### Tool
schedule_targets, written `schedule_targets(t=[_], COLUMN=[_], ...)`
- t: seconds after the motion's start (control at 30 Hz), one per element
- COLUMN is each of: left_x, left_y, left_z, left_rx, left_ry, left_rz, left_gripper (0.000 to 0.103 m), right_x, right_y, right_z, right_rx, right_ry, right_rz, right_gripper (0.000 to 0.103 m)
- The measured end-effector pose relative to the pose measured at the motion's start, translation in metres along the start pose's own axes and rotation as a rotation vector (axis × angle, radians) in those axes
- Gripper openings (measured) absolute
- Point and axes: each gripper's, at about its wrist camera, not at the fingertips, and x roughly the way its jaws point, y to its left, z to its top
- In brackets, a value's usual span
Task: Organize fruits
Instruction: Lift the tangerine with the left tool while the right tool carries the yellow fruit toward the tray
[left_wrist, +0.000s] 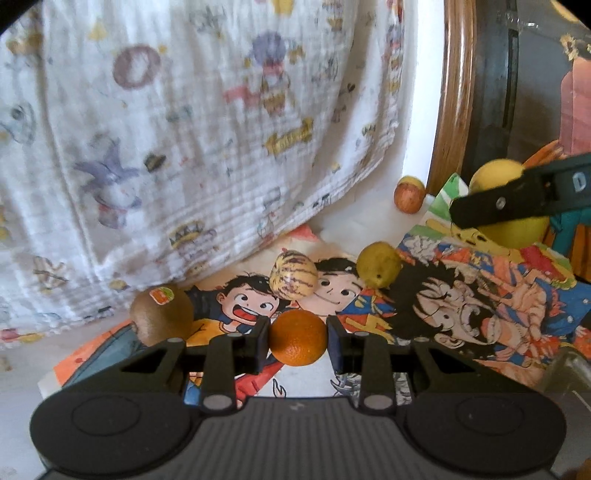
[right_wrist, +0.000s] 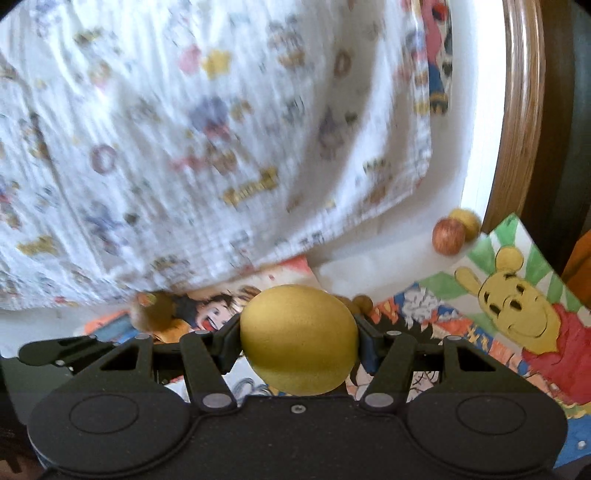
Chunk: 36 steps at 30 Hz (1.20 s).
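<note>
White crinkled cloth (left_wrist: 177, 122), printed with small cartoon figures and a yellow word too blurred to be read, is draped across the background and is seen hanging over the far edge of the table (left_wrist: 354, 218). A curved wooden rim (left_wrist: 456, 92) is cut off at the right. Hand-coloured cartoon drawings (left_wrist: 461, 306) are spread over the white table, among them a yellow bear in a red shirt (right_wrist: 532, 310). A large yellow fruit (right_wrist: 299, 339) is pinched between the right tongs (right_wrist: 299, 341), held above the drawings; on the side of these tongs a letter "D" can be made out in the left view. An orange (left_wrist: 298, 338) is gripped by the left tongs (left_wrist: 298, 339), low over the drawings. A kiwi (left_wrist: 162, 314) bearing an unreadable orange-green sticker, a pale purple-striped fruit (left_wrist: 293, 275) and a small yellow-green fruit (left_wrist: 378, 264) are laid on the drawings beyond. A reddish apple (left_wrist: 408, 197) is set near the wooden rim, with another yellowish fruit (right_wrist: 466, 221) partly hidden behind it
</note>
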Motion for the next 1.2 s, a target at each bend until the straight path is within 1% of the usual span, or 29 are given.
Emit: schedule_targets(t=[0.2,0.33,0.47,0.63,0.93,1.03,1.2], left_x=[-0.043,-0.072,-0.099,-0.121,-0.147,-0.151,-0.154], left_y=[-0.007,-0.017,-0.03,-0.048,-0.084,-0.097,-0.112], left_z=[-0.005,-0.012,-0.017,-0.029,-0.05,-0.058,-0.067], left_rx=[0.004,0.019,0.04,0.065,0.099,0.121,0.143], left_ry=[-0.05,-0.059,-0.081,-0.082,-0.079,-0.071,-0.059], left_rz=[-0.01,-0.028,-0.052,-0.085,-0.167,-0.196,-0.223], left_gripper=[0.035,0.035,0.035,0.035,0.035,0.035,0.035], right_x=[-0.056,-0.097,-0.132,-0.167,-0.212,-0.221,-0.233], right_y=[0.011,0.018,0.018,0.012,0.008,0.008,0.0], right_z=[0.003,-0.008,-0.031,-0.068,-0.12,-0.134,-0.151], right_rx=[-0.007,-0.014,-0.003,0.038,0.097,0.11,0.147], right_ry=[-0.077,-0.11,-0.112,-0.105,-0.099,-0.098,-0.1], right_rz=[-0.004,-0.016,-0.029,-0.048,-0.085,-0.096,-0.119], right_gripper=[0.063,0.063,0.063,0.063,0.063,0.063,0.063])
